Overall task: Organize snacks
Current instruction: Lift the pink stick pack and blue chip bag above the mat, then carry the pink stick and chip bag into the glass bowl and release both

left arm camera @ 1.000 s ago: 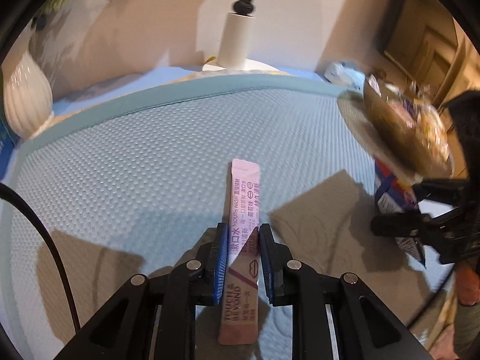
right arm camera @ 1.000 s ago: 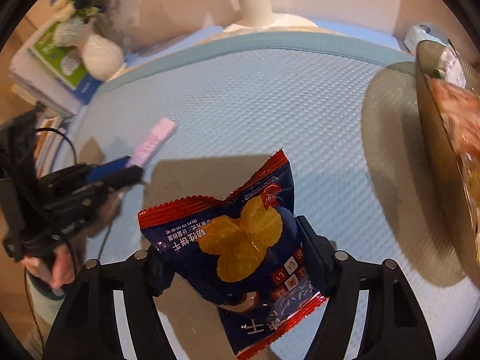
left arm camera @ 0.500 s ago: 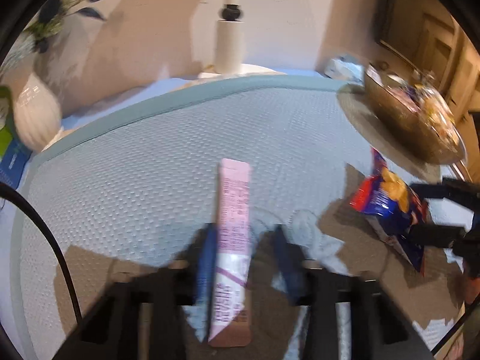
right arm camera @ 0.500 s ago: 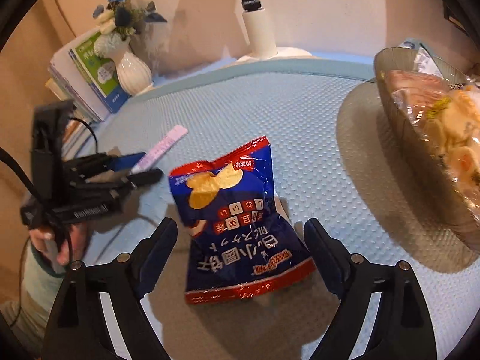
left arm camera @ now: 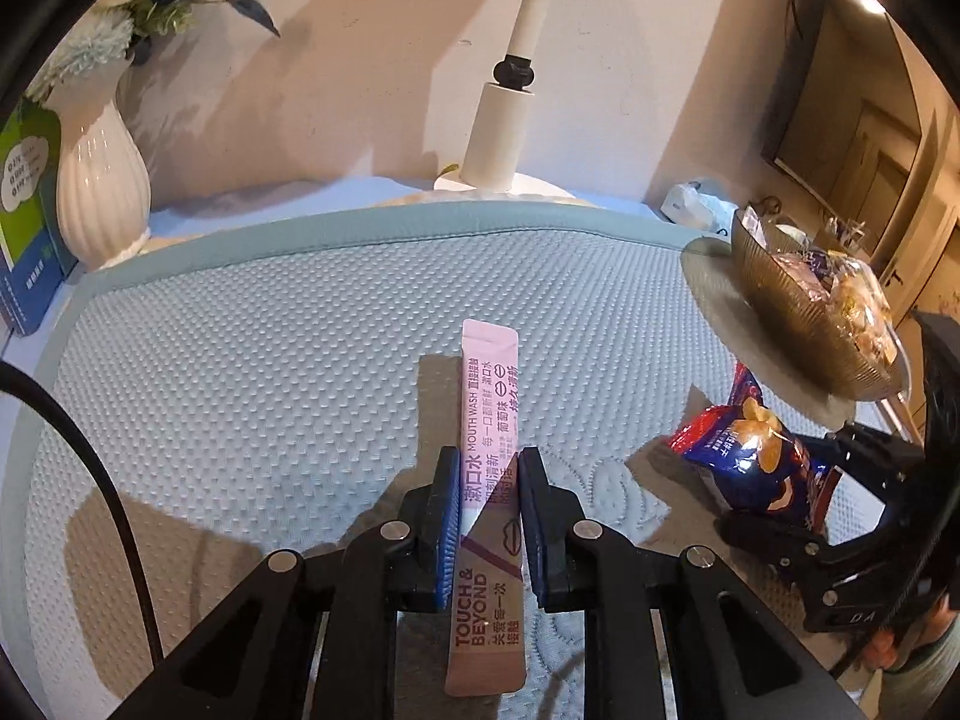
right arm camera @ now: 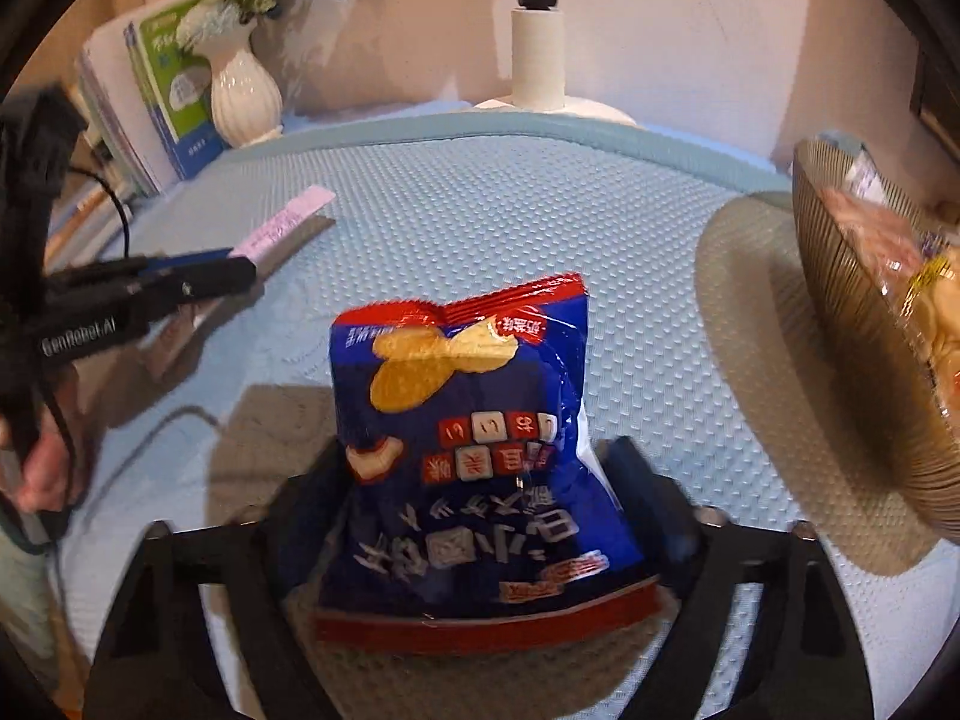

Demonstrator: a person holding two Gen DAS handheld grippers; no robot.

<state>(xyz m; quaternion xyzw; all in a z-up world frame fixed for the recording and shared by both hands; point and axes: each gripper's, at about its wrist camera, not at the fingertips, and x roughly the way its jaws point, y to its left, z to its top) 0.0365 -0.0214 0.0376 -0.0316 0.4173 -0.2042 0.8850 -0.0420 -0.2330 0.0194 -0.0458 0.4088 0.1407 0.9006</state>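
Note:
My left gripper [left arm camera: 487, 465] is shut on a pink mouthwash sachet [left arm camera: 489, 384], which sticks out forward just above the teal mat; from the right wrist view, the left gripper [right arm camera: 240, 267] and the sachet [right arm camera: 288, 222] are at the left. The right gripper [right arm camera: 480, 468] has its jaws closing on a blue and red chip bag [right arm camera: 474, 396], and both pads press its sides at the waist. The left wrist view shows that bag [left arm camera: 750, 456] in the right gripper [left arm camera: 774, 498] at the right. A ribbed gold bowl [left arm camera: 798, 324] [right arm camera: 852, 312] with wrapped snacks stands at the far right.
A teal textured mat [left arm camera: 240, 360] covers the surface. At the back stand a white vase [left arm camera: 99, 192] [right arm camera: 246, 96], leaning books [right arm camera: 162, 78] and a white lamp post [left arm camera: 498, 138] [right arm camera: 540, 54]. A black cable [left arm camera: 90, 450] runs at the left. A person's hand [right arm camera: 42, 468] holds the left gripper.
The right gripper opened wide and left the chip bag lying on the mat, then closed on it again, so the bag now stands up between the pads. The left gripper kept the sachet.

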